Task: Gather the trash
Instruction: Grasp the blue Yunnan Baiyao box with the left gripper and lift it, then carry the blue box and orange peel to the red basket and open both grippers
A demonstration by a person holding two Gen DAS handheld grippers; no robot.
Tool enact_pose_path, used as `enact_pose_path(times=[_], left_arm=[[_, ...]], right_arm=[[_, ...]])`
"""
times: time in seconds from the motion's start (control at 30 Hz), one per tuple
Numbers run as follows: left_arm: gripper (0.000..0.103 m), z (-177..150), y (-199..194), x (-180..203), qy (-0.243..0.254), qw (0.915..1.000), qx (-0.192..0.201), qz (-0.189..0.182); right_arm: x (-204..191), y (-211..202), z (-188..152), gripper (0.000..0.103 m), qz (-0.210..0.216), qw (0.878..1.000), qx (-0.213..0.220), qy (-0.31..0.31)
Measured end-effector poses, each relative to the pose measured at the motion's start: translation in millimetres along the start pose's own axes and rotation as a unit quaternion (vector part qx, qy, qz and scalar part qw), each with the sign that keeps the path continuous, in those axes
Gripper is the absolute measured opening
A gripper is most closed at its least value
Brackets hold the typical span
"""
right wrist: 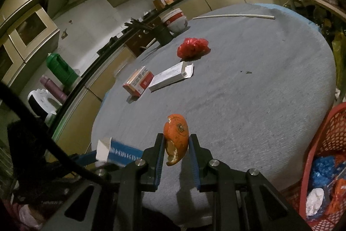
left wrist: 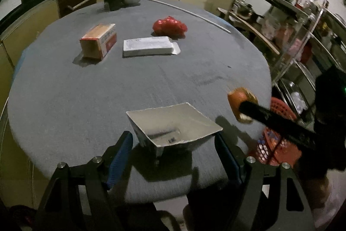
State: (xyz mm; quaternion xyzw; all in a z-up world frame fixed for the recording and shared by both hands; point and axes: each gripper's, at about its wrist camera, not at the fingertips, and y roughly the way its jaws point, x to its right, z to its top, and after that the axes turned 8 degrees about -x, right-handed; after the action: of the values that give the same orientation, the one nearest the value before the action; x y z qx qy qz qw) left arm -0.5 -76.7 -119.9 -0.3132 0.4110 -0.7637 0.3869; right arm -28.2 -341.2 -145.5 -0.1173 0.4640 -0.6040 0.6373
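We note the right gripper (right wrist: 175, 157) with its jaws clamped on an orange peel (right wrist: 176, 138), held above the grey table (right wrist: 248, 101), while the left gripper (left wrist: 174, 145) has its jaws spread wide either side of an open white carton (left wrist: 173, 125) at the table's 6 o'clock edge, pads not pressing it. Toward 11 o'clock lie an orange-and-red box (left wrist: 99, 39) with print too blurred to read, a flat white box (left wrist: 149, 46) and, at 12 o'clock, a crumpled red bag (left wrist: 169, 27). A red perforated basket (right wrist: 324, 166) holding scraps sits at 4 o'clock off the table.
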Motion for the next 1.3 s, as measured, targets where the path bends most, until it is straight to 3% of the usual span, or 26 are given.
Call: enact_pose_path(times=[0.33,0.63,0.77,0.93,1.17,1.23,1.3], left_arm=[[0.078,13.8,17.4,-4.3,-0.016,0.9997,0.015,0.005],[0.078,47.8,36.6,-31.9,-0.070,0.9975,0.001,-0.009],[0.078,44.8,34.1,-32.5,-0.064,0.9979,0.002,-0.010],[0.078,44.0,49.3,-35.4,-0.068,0.9972,-0.031,-0.011],[0.078,46.8,48.5,-26.5,-0.049,0.9986,-0.019,0.003],[0.071,47.1,51.1,-26.2,-0.045,0.9988,-0.020,0.008],[0.070,46.6,49.9,-28.6,-0.046,0.9988,-0.014,0.003]], right_arm=[[2.9,3.0,-1.0,0.024,0.002,1.000,-0.005,0.007],[5.0,2.2,-1.4,0.024,0.001,1.000,-0.006,0.011],[8.3,1.4,-1.1,0.024,0.001,1.000,-0.004,0.015],[8.6,5.3,-1.6,0.024,0.006,1.000,-0.008,0.017],[11.2,3.4,-1.2,0.024,0.005,1.000,-0.005,0.019],[12.4,2.5,-1.3,0.024,0.006,1.000,-0.004,0.022],[11.7,2.0,-1.9,0.024,0.005,1.000,-0.003,0.020]])
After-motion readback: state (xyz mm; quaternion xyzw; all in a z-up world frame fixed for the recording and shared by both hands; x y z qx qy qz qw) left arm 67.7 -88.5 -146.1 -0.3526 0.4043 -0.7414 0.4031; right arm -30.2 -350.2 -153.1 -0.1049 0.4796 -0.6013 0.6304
